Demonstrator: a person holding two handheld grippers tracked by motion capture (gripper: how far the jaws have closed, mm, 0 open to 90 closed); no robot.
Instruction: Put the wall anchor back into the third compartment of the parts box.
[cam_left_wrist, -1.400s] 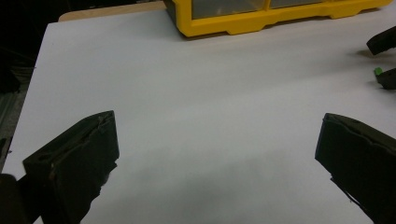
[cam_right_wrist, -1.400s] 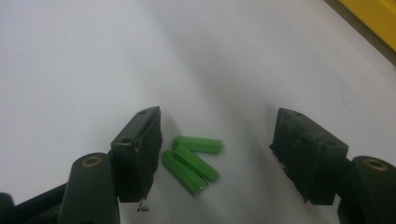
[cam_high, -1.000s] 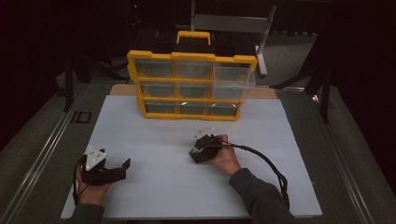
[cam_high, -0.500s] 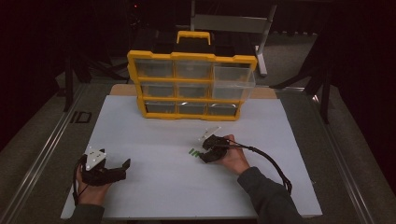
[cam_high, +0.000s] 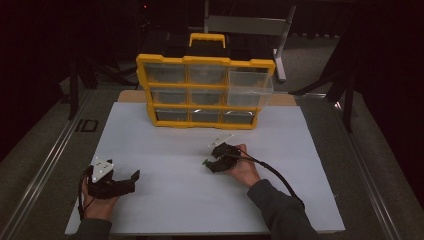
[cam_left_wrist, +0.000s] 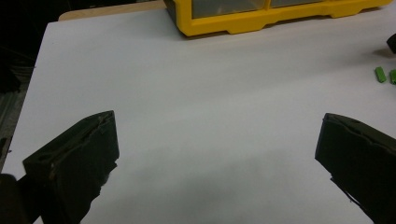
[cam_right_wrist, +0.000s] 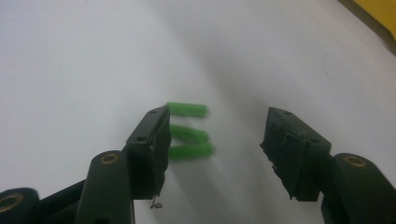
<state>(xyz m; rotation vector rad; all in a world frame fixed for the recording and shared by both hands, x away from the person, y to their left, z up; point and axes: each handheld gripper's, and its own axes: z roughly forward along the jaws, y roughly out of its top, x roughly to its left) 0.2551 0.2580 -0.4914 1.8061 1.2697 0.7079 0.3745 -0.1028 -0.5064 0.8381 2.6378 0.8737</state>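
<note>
While the right gripper (cam_right_wrist: 215, 140) hovers over three green pieces (cam_right_wrist: 189, 135), fingers parted after just opening, nothing gripped, left gripper (cam_left_wrist: 219, 158) fingers wide over bare tabletop (cam_left_wrist: 210, 107).

I am in a workshop or lab. My counter (cam_high: 150, 200) is a plain white sheet edged with metal rails (cam_high: 45, 165). At its far end stands a yellow parts organiser (cam_high: 205, 92) with small clear drawers. Behind the organiser there are dark drapes and a metal stand (cam_high: 250, 25), all dimly lit.
</note>
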